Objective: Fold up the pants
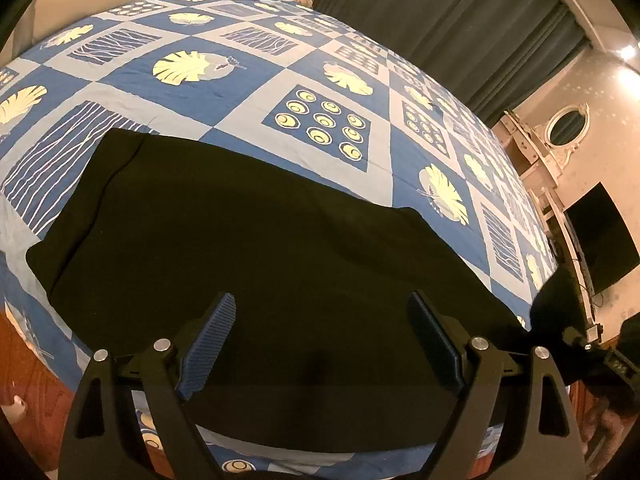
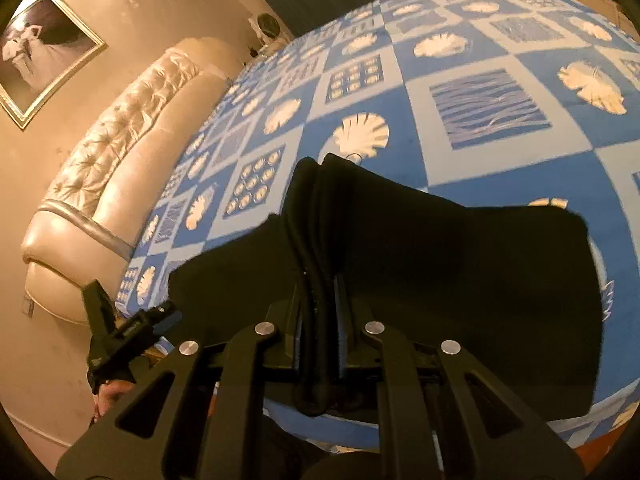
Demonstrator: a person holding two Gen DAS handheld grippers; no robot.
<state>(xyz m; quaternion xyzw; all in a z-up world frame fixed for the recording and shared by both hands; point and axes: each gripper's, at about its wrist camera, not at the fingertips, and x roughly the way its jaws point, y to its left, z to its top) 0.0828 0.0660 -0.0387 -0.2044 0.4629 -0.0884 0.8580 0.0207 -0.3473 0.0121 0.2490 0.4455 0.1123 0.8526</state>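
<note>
Two grippers on this one: my right gripper (image 2: 320, 280) is clamped on a bunched stack of edges of the black pants (image 1: 260, 240), while the left gripper (image 1: 320, 340) hangs wide and empty above them. Pants lie on the bed (image 1: 248, 92), mostly flat and matte. They look soft and floppy, so I'd grab thick hems, not mid-panel.

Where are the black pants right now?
The black fabric pants lie on the blue patterned bedspread near its front edge, below the open left claw; the right claw pinches one bunched end.
</note>
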